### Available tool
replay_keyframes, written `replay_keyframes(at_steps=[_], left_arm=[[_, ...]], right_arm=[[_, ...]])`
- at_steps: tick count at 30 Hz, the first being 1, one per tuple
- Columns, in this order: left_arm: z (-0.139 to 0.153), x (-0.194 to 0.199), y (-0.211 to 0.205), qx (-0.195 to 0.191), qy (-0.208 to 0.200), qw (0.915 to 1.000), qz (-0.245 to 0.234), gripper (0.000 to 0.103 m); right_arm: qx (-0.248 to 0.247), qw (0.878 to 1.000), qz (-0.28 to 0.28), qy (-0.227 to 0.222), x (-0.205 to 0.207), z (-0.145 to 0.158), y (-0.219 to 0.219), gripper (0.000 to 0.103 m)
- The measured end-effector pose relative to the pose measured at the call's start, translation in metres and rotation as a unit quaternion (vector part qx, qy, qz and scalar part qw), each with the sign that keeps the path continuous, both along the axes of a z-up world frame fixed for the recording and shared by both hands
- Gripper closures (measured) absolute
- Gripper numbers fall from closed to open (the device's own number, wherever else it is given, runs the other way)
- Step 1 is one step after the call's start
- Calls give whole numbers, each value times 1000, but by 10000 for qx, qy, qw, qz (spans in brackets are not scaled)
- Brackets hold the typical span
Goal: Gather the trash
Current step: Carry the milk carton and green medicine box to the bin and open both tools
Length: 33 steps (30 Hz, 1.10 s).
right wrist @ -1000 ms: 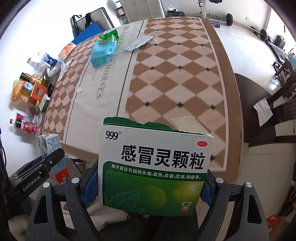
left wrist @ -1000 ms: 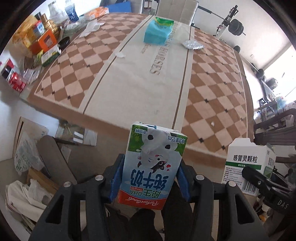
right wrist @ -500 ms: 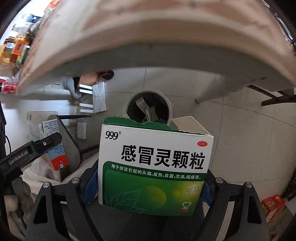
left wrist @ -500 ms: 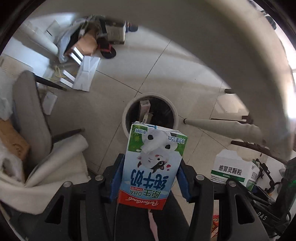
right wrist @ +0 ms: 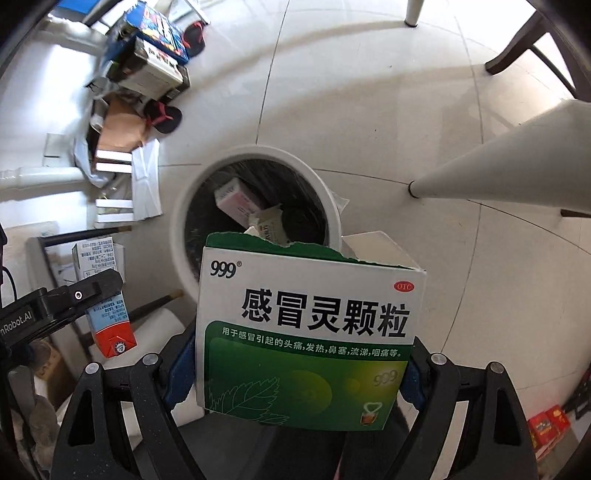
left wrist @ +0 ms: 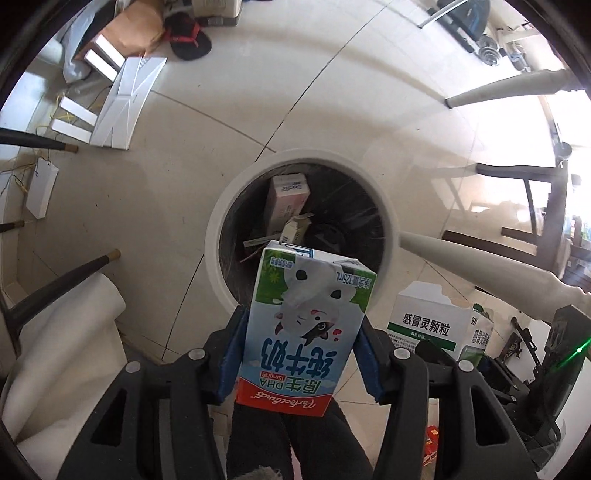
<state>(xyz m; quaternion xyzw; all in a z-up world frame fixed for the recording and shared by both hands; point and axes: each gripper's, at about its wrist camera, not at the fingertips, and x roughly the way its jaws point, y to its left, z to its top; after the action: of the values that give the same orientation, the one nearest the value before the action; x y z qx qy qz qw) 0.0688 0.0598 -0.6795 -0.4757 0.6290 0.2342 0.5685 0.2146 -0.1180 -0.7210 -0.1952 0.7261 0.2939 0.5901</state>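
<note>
Landmark: round white trash bin (left wrist: 218, 236) on the pale tiled floor (left wrist: 221, 122), seen from above in both wrist views, dark liner inside.
Left gripper (left wrist: 301, 354): closed onto a small milk carton (left wrist: 306, 328), its blue pads pressed against both side walls; the carton shows upside-down print with a cartoon cow and a red band at the near end.
Milk carton, place: above the near rim of the bin, its far end overlapping the bin opening in the left wrist view.
Right gripper (right wrist: 295, 369): clamped on a white and green medicine box (right wrist: 306, 332) marked 999, pads against its two short sides; the box top is torn open with a ragged green edge.
Medicine box, place: over the near edge of the bin (right wrist: 177, 221) in the right wrist view; to the right of the milk carton and the bin in the left wrist view (left wrist: 424, 321).
Inside the bin: a pink and white carton (left wrist: 286, 201) leaning against the far wall, a smaller pale box (left wrist: 293, 230) beside it, and thin scraps.
Beyond the bin: black and red sandals (left wrist: 188, 37), flattened white cardboard (left wrist: 125, 99), brown cardboard (left wrist: 129, 27).
Right of the bin: a white tapered table leg (left wrist: 480, 273).
Left of the bin: dark chair legs (left wrist: 55, 291) and a white cloth (left wrist: 66, 362).
</note>
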Motion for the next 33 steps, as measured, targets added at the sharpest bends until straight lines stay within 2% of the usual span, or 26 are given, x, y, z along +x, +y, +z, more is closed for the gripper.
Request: replay_keyframes(at_steps=[1, 3, 6, 9, 10, 14, 21, 27, 33], left_arm=[[-4, 0, -1, -8, 17, 10000, -11, 46], [-9, -1, 0, 21, 56, 10000, -27, 23], [-12, -6, 1, 82, 136, 9999, -27, 12], [-14, -11, 4, 216, 215, 9995, -10, 11], [-12, -14, 5, 306, 261, 9992, -18, 11], [-5, -24, 8, 679, 507, 9963, -129, 11], [14, -41, 2, 943, 640, 9932, -246, 11], [43, -49, -10, 1040, 656, 9919, -324, 11], [85, -56, -29, 1092, 611, 9913, -398, 11]], right_arm=[[-16, 10000, 57, -15, 1, -7, 7, 14], [-19, 9999, 116, -14, 1, -17, 14, 13], [-85, 9997, 241, 62, -3, -30, 26, 11], [-127, 9993, 328, 119, -6, -39, 33, 7], [-184, 9991, 371, 73, -8, -40, 35, 0], [-344, 9982, 462, -183, -11, -37, 38, 0], [-523, 9963, 522, -437, -16, -20, 35, 0], [-515, 9952, 510, -652, -20, 13, 29, 0], [-425, 9949, 485, -776, -25, 64, 18, 0]])
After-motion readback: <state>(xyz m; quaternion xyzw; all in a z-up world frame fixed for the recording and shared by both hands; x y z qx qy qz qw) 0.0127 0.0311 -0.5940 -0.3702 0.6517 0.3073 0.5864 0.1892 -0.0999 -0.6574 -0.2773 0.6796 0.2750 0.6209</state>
